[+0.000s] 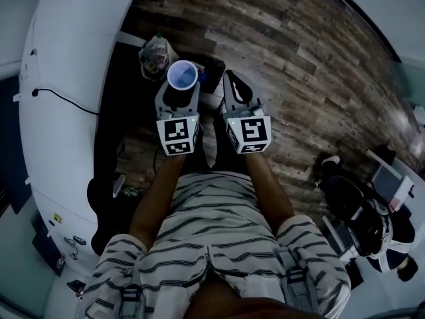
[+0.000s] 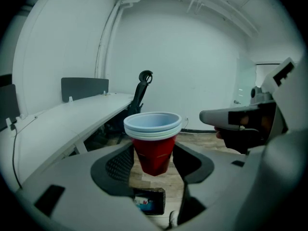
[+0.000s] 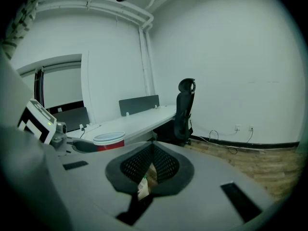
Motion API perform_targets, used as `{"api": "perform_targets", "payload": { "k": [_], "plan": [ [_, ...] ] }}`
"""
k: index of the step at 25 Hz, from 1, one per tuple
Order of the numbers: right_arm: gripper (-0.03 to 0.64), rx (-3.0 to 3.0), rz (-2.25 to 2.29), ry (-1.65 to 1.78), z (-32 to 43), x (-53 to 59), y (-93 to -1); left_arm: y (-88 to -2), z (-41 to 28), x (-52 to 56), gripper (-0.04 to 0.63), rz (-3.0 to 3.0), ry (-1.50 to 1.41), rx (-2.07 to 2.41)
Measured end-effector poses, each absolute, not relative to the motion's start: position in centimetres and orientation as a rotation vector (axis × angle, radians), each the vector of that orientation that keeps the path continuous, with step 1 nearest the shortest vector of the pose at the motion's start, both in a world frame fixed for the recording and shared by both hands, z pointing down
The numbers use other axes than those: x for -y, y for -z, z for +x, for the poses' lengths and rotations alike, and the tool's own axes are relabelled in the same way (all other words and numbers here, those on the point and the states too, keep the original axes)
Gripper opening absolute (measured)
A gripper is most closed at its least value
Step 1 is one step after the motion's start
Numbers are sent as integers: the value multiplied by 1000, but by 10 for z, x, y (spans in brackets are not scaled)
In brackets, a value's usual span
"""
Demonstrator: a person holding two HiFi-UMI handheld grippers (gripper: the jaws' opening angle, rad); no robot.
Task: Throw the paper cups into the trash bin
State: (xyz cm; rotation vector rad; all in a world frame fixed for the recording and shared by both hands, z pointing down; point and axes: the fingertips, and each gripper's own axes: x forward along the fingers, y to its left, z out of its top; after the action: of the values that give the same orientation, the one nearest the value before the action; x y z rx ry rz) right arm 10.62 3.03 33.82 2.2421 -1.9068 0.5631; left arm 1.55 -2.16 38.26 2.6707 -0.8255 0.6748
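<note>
Carrying step, I judge: the left gripper (image 2: pixel 154 159) clamps nested red paper cups with pale rims (image 2: pixel 153 146) above the dark square trash bin (image 2: pixel 150 191), the right gripper (image 3: pixel 152 147) has its jaws together and empty, and the next move calls for lowering and opening.

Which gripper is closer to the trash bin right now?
Left. The left gripper, shut on the stacked cups, is just below-right of the trash bin in the head view; the right gripper, shut and empty, sits farther right.
</note>
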Motion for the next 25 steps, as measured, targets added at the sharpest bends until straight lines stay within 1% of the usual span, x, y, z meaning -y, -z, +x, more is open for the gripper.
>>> {"api": "perform_targets", "payload": {
  "k": [25],
  "plan": [
    [8, 1877, 2152, -799, 103, -42, -470, -525, 16, 7, 272, 2527, -884, 825]
  ]
}}
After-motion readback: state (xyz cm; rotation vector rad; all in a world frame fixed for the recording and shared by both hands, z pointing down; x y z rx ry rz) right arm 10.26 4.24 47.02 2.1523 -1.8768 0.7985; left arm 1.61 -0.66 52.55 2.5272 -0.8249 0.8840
